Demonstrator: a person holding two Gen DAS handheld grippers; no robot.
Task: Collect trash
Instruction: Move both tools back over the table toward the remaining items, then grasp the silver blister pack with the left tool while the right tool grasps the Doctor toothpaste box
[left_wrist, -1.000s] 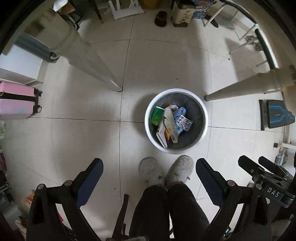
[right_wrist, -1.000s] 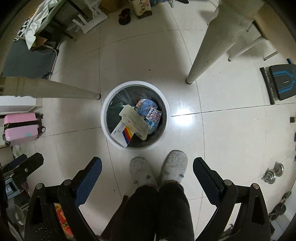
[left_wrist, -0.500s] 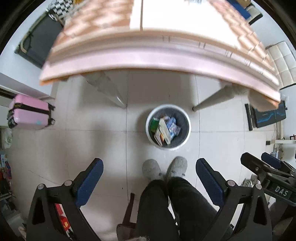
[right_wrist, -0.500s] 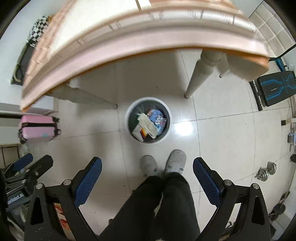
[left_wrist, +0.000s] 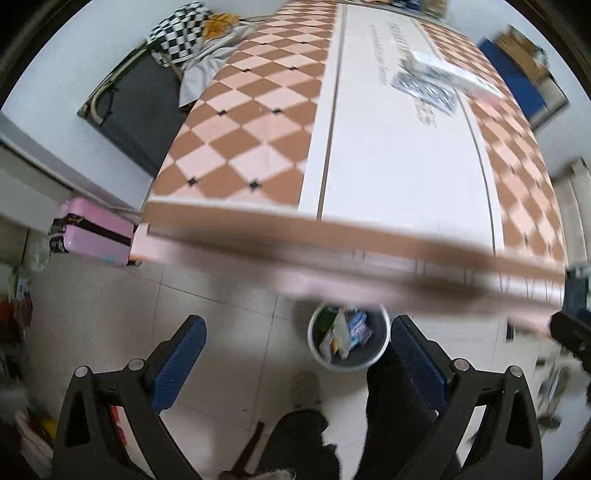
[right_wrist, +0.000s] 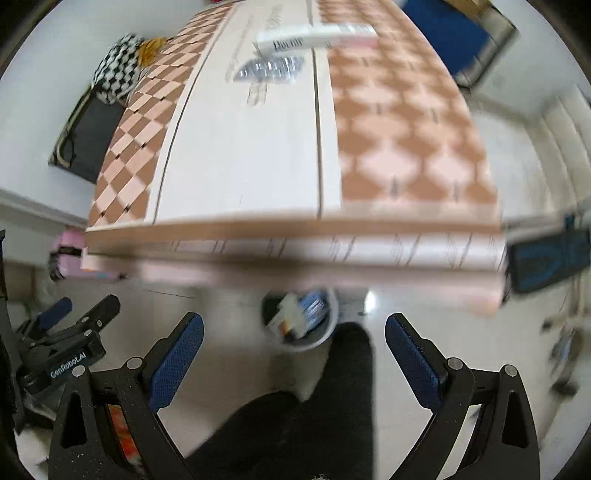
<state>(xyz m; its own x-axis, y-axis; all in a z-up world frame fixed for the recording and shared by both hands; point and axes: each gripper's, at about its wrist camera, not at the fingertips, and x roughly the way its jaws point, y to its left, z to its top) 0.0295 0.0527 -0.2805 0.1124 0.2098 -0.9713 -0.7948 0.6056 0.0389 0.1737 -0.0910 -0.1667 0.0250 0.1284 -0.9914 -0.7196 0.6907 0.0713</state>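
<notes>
Our white box (right_wrist: 314, 37) lies crosswise on the table (left_wrist: 399, 166), newly risen into view above the bin (left_wrist: 349, 341); both grippers (left_wrist: 295, 350) (right_wrist: 293, 345) gape empty.

table above, bin below

bin (left_wrist: 349, 341) on floor under table (left_wrist: 399, 158) near edge, trash inside. box (left_wrist: 448, 72) and blister pack (left_wrist: 424, 88) on table's far end, touching. suitcase (left_wrist: 94, 236) on floor left of table. person's legs (right_wrist: 332, 402) just before bin.
</notes>
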